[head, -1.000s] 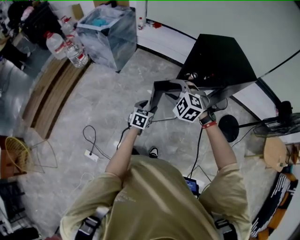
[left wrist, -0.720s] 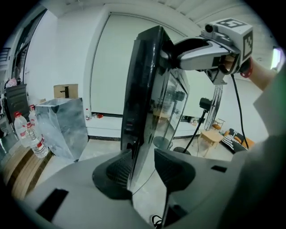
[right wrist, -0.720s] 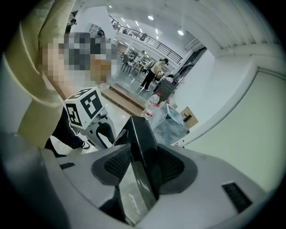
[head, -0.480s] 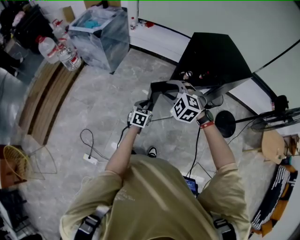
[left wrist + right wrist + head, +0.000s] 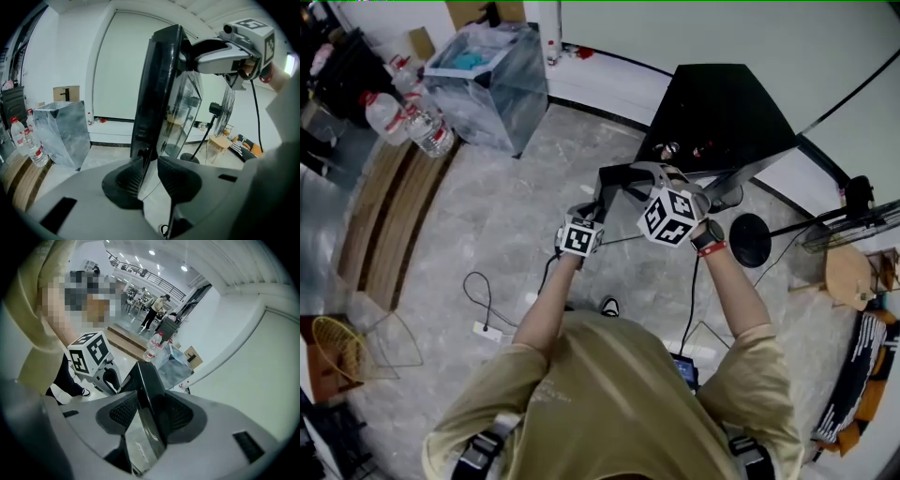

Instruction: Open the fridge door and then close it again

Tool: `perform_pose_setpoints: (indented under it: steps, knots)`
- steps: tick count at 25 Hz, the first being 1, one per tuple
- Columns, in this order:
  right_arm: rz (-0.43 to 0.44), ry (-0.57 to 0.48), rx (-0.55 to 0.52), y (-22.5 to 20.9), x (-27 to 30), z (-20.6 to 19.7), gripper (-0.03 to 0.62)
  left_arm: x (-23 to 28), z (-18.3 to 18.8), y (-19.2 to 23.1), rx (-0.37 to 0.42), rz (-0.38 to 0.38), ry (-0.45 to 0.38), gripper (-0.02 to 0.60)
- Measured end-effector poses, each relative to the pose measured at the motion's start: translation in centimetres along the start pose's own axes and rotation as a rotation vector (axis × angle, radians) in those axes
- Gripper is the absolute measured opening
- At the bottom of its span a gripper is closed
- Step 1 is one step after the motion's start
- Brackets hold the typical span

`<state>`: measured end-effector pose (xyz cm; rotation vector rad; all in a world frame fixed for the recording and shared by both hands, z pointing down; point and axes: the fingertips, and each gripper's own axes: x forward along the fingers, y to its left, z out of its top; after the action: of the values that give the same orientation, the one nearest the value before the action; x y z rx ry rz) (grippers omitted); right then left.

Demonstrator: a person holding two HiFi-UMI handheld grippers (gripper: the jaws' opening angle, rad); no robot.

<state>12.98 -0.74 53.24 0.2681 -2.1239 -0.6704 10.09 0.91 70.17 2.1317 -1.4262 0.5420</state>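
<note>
The small black fridge (image 5: 722, 103) stands on the marble floor (image 5: 487, 216) against the white wall, and its glass-fronted fridge door (image 5: 157, 84) is swung out towards the person, who stands right behind it with both arms held forward. The left hand-held gripper (image 5: 150, 164) has just been closing and now sits narrow on the door's free edge low down, with the black frame and the glass pane caught between its ribbed pads. The right hand-held gripper (image 5: 151, 406) has just been closing a little too and stands fairly wide, its pads pressed on either side of the thick black rim of the door; from the left gripper view it shows up at the door's top corner. Both grippers point downward at a slant. Off to the left, well apart from the fridge, a bin wrapped in plastic sheeting (image 5: 483, 70) stands near a few water bottles (image 5: 417, 127). A standing fan's round base (image 5: 752, 241) sits just beside the fridge on the right.
</note>
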Motion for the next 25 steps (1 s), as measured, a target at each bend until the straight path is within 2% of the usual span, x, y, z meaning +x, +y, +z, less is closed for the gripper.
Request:
perform_pose_setpoints:
  steps: [10,25]
  knots:
    - [-0.025,0.048,0.025,-1.7,1.4,0.0,0.195,1.2,1.3,1.7,0.012,-0.03,0.003,0.11]
    - [-0.093,0.11,0.098,-5.4,4.5,-0.1,0.189,4.0,3.9,5.4,0.091,-0.099,0.04,0.11]
